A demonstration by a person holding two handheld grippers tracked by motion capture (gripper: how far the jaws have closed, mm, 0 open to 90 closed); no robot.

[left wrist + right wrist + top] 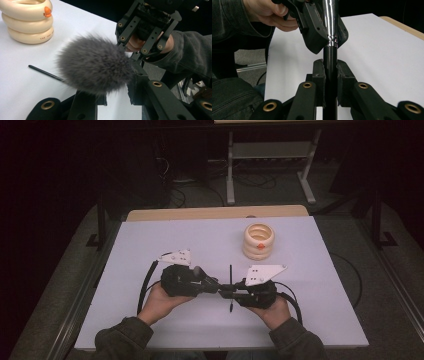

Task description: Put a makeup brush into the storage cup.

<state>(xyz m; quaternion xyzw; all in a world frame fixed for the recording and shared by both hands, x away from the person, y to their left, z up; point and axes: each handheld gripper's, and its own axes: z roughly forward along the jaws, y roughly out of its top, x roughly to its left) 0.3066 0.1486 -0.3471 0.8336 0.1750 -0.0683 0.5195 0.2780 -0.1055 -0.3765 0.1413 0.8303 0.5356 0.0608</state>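
Observation:
A makeup brush with a fluffy grey head [95,66], a silver ferrule [330,22] and a black handle [330,60] is held level between both grippers above the middle of the table. My right gripper [330,68] is shut on the black handle. Facing it, my left gripper [214,285] has its jaws closed on the ferrule, and the head sits just in front of its camera. The right gripper [234,293] meets it tip to tip. A thin black stick [230,275] lies on the white table [150,245] under them.
A stack of three cream rings [258,241] with an orange mark stands at the back right of the table; the same ring stack [27,23] is at the left gripper view's top left. A wooden edge [215,212] runs along the far side.

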